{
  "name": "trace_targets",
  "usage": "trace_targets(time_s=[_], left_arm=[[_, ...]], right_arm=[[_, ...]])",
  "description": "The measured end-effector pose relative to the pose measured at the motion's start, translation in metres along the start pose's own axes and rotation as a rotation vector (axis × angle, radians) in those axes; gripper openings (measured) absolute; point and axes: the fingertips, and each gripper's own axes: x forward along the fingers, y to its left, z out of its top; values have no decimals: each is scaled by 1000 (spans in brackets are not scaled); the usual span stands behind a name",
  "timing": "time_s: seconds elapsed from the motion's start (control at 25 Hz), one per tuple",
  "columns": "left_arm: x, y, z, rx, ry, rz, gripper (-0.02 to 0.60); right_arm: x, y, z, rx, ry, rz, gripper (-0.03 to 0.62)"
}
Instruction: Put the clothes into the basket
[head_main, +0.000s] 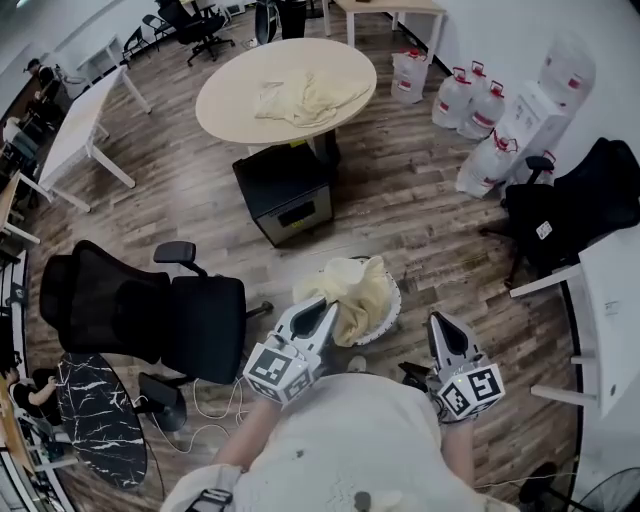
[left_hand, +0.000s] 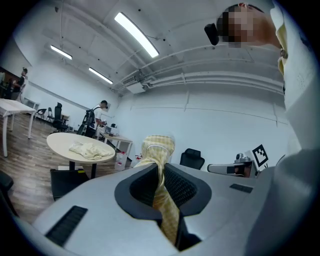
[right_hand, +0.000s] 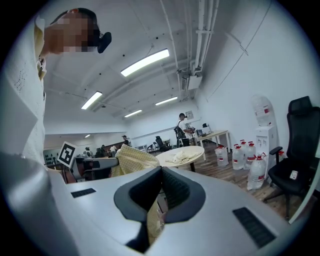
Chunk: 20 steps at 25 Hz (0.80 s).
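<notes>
Nearest, the left gripper (head_main: 322, 310) has its jaws pinching a yellow checked garment (head_main: 358, 290), which drapes into the white basket (head_main: 393, 308) on the floor and seems not yet released. The right gripper (head_main: 441, 325) is nearby, its jaws pressed together on nothing. Farther off, a cream garment (head_main: 305, 98) on the round worktop (head_main: 230, 90) remains to collect.

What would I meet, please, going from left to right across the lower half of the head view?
black office chair → left gripper → yellow clothes that it grips, draped over the white basket → right gripper → white table
</notes>
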Motion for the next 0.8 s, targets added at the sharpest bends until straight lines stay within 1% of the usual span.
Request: trace_targets(time_s=[0.16,0.32,0.56,0.8], left_arm=[[14,11,0,6,42,-94,54],[31,22,6,14,56,-168,54],[48,38,8,-1,80,-253,54],[60,63,7,-13,109,-312,54]], right_arm=[[8,1,3,18,-22,-85,9],[14,1,4,38,-29,-152,10],[26,5,2,47,-28,-238,9],[43,6,1,44,-39,-312,9]])
